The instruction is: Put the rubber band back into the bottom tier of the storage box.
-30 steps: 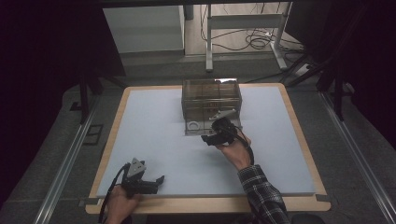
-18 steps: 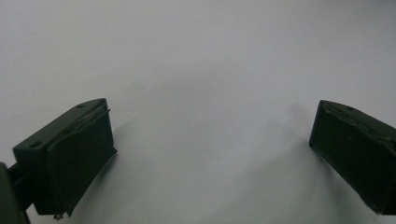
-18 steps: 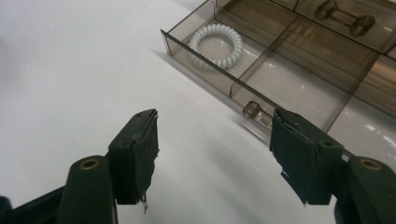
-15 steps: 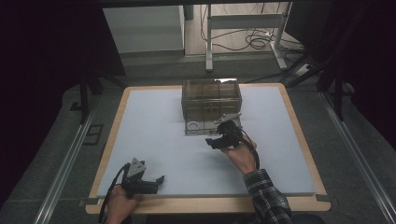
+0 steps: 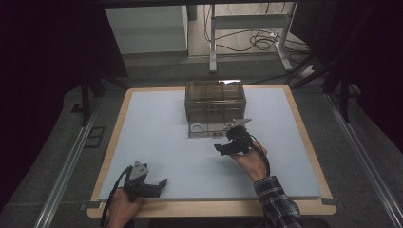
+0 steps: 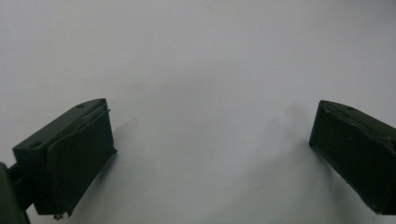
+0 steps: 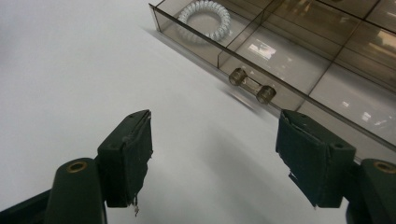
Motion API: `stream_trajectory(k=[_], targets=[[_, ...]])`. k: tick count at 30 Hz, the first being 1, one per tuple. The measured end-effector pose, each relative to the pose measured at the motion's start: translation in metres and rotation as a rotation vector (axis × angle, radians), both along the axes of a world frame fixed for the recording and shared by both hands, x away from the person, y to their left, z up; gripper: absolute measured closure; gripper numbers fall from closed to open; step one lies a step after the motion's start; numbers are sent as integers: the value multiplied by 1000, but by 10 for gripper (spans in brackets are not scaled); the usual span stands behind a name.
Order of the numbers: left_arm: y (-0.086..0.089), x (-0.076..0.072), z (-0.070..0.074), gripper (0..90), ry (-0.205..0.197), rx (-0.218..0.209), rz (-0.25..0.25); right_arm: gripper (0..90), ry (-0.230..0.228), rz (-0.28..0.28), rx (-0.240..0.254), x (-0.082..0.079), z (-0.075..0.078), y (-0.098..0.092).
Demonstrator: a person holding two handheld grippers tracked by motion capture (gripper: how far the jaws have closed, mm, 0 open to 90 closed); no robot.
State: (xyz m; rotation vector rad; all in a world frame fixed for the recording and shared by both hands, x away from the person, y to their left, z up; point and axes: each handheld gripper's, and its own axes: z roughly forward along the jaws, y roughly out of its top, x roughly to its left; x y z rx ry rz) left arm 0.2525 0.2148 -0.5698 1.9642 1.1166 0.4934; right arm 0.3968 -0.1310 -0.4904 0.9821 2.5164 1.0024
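The right gripper [image 5: 227,140] hovers just in front of a smoky transparent drawer box [image 5: 215,99] that stands at the middle far part of the table [image 5: 157,128], and its bottom drawer [image 5: 209,127] is pulled out toward the person. In the right gripper view the drawer's small clear handle [image 7: 252,85] lies just beyond the jaws, which stand wide with nothing between them; they have just been opening further. A white coiled ring [image 7: 204,19] lies in the left compartment of that drawer, also visible from above [image 5: 196,128]. Judging by this, the step in hand is work at the open drawer: the handle looks freshly let go, so the next move is either to reach over the front wall for the ring, or to close the drawer; which of the 2 cannot be told. Taking the ring would call for lifting the jaws above the drawer's front edge and swinging left. The left gripper [image 5: 157,184] rests at the near left edge of the table, its jaws wide and empty over bare table surface [image 6: 201,70]. The upper drawers are too dim and reflective to say what they hold, the right part of the open drawer is cut off in the right gripper view, and the right gripper hides the drawer's right front corner from above.
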Motion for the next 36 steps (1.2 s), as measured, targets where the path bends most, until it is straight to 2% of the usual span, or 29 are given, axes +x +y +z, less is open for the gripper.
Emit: stream_trajectory(k=[22,36], targets=[[0,0,0,0,0,0,0,225,13,-3,-25,-15,0,-26],[0,0,0,0,0,0,0,204,17,-31,-32,-24,3,-44]])
